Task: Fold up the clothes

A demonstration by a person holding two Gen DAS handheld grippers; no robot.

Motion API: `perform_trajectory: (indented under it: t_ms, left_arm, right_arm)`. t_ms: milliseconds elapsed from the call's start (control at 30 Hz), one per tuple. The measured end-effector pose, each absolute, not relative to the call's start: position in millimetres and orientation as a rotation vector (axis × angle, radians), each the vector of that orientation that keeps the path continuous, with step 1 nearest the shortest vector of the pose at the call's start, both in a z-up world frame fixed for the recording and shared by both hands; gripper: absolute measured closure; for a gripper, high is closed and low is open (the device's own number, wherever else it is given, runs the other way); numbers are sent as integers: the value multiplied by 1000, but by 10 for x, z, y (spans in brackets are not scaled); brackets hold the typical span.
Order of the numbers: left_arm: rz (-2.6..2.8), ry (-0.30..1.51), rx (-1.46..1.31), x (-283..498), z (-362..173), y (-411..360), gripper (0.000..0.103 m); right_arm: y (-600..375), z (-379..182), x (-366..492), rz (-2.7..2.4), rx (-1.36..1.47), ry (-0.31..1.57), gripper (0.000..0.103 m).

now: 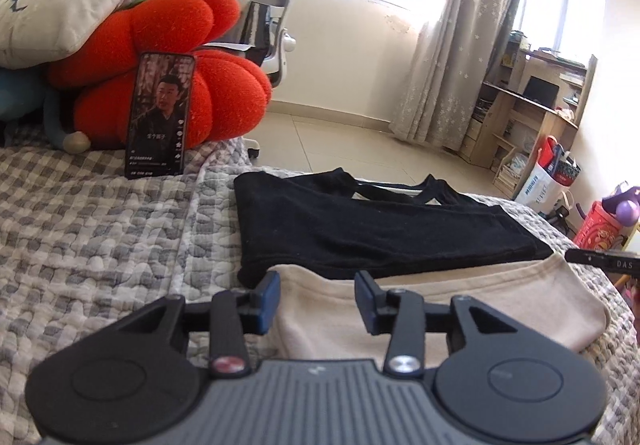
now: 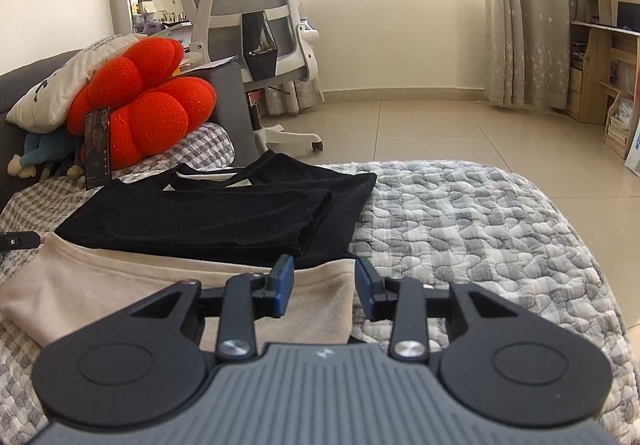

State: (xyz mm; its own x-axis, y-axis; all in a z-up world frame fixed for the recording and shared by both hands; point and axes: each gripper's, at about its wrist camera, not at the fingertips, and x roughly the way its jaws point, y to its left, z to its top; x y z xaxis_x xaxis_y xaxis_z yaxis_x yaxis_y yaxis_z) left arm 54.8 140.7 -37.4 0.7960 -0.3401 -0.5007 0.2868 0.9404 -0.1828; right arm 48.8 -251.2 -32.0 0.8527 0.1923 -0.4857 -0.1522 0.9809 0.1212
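A bed with a grey-and-white quilted cover (image 2: 460,213) carries a folded black knit garment (image 2: 224,213) at twelve o'clock of a folded beige fabric garment (image 1: 460,309). The left gripper (image 1: 316,301) and right gripper (image 2: 324,285) hover over the beige garment's near corners, fingers released, grasping nothing.

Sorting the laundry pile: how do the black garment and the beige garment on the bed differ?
The black garment is dark and lies farther from the grippers; the beige garment is pale and lies nearest. The black one's neckline shows; the beige one shows none. Both lie flat on the quilt, the black one's near edge on the beige one.
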Motion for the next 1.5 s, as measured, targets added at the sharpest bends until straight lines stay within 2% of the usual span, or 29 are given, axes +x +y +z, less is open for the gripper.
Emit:
perform_trajectory:
  t_ms: [233,500,533,567,633,667,767,967,1100,1200,1233,1267,1300,1333,1433,1500]
  left_arm:
    - [-444,593,94,686,-472,921,61]
    - [-471,625,179,828,-598,662,62]
    - [-470,623,187,822,-613,647,65]
    - [-475,618,192,809,-623,640,67]
    - [-481,611,191,787,-626,619,88]
    - [-480,606,191,772,-621,611,93]
    - [-471,577,187,735,-598,608,99]
    - [-457,520,142,705,-542,630,99]
    - [-449,564,153,797,-593,577,98]
    - [-436,569,181,804,-649,539,94]
    - [-431,567,180,789,-633,540,91]
    - [-425,565,178,774,-616,545,87]
    - [-420,561,175,758,-598,560,79]
    - [-418,553,174,733,-581,578,77]
    - [-411,547,178,674,-570,658,77]
    - [-394,559,178,666,-602,748,77]
  right_arm:
    - [-2084,-382,606,301,-60,550,65]
    - [-1734,-521,768,391,-154,595,65]
    - [-1714,-537,769,393,-165,593,65]
    - [-1695,-546,762,397,-176,589,70]
    - [-1657,-561,747,404,-199,580,85]
    - [-1637,-559,733,403,-214,575,90]
    - [-1618,-543,695,390,-231,553,96]
    - [-1645,-492,654,343,-216,498,97]
    - [-1599,-542,734,335,-239,529,97]
    - [-1577,-583,755,335,-247,546,94]
    - [-1579,-576,756,335,-241,547,94]
    - [-1586,-557,751,335,-232,548,89]
    - [-1594,-535,739,335,-224,549,88]
    - [-1603,-516,723,337,-218,549,88]
    - [-1648,-506,678,341,-222,551,88]
    - [-1694,-526,661,332,-227,557,83]
